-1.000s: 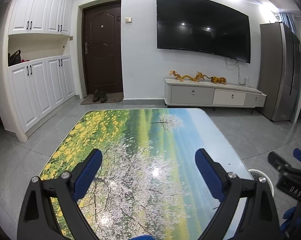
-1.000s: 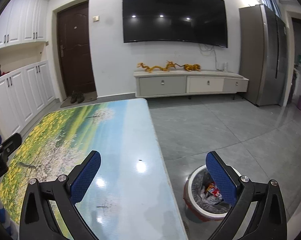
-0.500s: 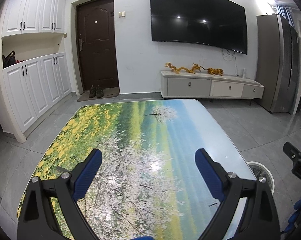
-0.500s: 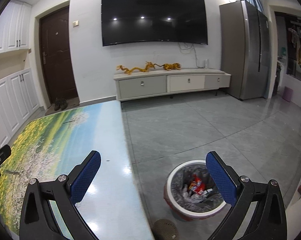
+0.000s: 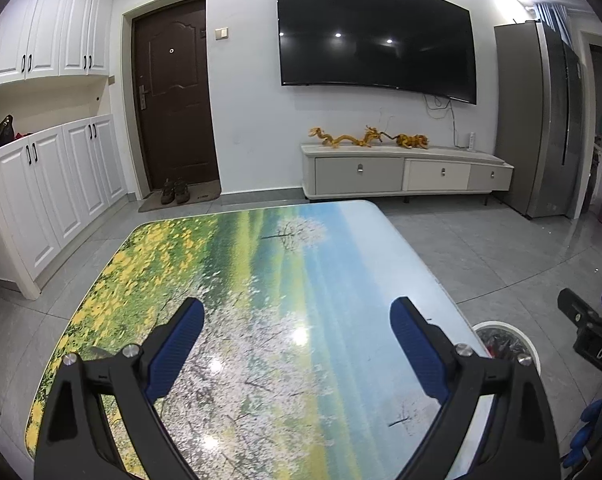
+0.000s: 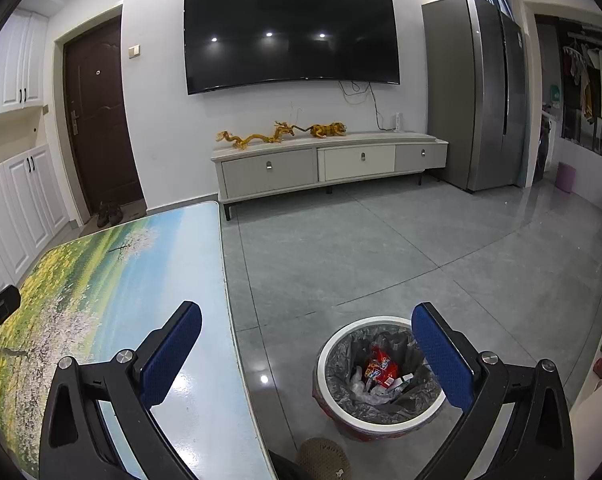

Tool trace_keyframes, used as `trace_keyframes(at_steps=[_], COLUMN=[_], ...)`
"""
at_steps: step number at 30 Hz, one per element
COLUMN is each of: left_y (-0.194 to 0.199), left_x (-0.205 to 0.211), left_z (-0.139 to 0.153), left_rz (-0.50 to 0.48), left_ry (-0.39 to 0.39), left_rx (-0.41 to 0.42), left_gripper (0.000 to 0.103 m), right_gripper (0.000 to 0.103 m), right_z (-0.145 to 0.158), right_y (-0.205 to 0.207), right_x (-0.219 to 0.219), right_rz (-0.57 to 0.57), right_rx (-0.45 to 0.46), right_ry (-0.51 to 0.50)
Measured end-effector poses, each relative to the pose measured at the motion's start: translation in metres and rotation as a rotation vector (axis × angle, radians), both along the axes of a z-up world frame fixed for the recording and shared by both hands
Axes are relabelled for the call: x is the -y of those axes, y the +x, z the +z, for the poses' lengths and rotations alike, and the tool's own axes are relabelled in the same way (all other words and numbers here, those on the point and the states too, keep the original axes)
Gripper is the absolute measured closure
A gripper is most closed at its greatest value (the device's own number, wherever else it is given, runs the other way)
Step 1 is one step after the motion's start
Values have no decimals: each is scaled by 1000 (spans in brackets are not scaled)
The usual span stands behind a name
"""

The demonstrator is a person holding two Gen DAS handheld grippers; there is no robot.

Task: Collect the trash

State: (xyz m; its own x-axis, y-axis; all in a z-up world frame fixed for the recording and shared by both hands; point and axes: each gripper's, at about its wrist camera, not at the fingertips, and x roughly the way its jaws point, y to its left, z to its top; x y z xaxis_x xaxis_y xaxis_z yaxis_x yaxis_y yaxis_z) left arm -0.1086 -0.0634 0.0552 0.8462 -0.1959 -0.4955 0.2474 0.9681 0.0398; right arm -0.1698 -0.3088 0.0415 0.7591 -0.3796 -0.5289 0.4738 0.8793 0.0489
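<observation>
Left gripper (image 5: pixel 297 322): jaws spread wide, empty, above the table (image 5: pixel 261 280).
Right gripper (image 6: pixel 307 326): spread wide, empty, straddling table edge and bin.
Trash bin (image 6: pixel 333 348): on floor beside table, lined, red wrapper (image 6: pixel 381 368) inside.
Far wall: TV stand (image 6: pixel 329 164), television (image 6: pixel 293 32).

- Table (image 5: pixel 261 300) — glossy top is showing a printed landscape: yellow flowers at the left, white blossom trees in the middle, blue sky toward the right edge. Ceiling lights are reflecting off it; nothing is lying on it.
- Grey tiled floor (image 6: pixel 381 248) is carrying the table and, just beside the table's right edge, a round trash bin (image 6: pixel 341 344) with white rim and grey liner.
- Inside the bin, a red wrapper (image 6: pixel 381 366) is lying on pale crumpled scraps.
- A small brown round object (image 6: pixel 321 458) is sitting on the floor near the bin — identity unclear.
</observation>
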Motion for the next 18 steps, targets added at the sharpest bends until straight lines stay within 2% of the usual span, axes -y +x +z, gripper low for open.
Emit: trace_keyframes(at_steps=[18], left_y=[7], left_x=[-1], left_z=[0], left_rz=[21], left_ry=[-8], left_rx=[-8], left_gripper=[9], right_gripper=[0], right_z=[-1], right_y=[-1], right_x=[1], right_rz=[2], right_rx=[8], right_ry=[-3])
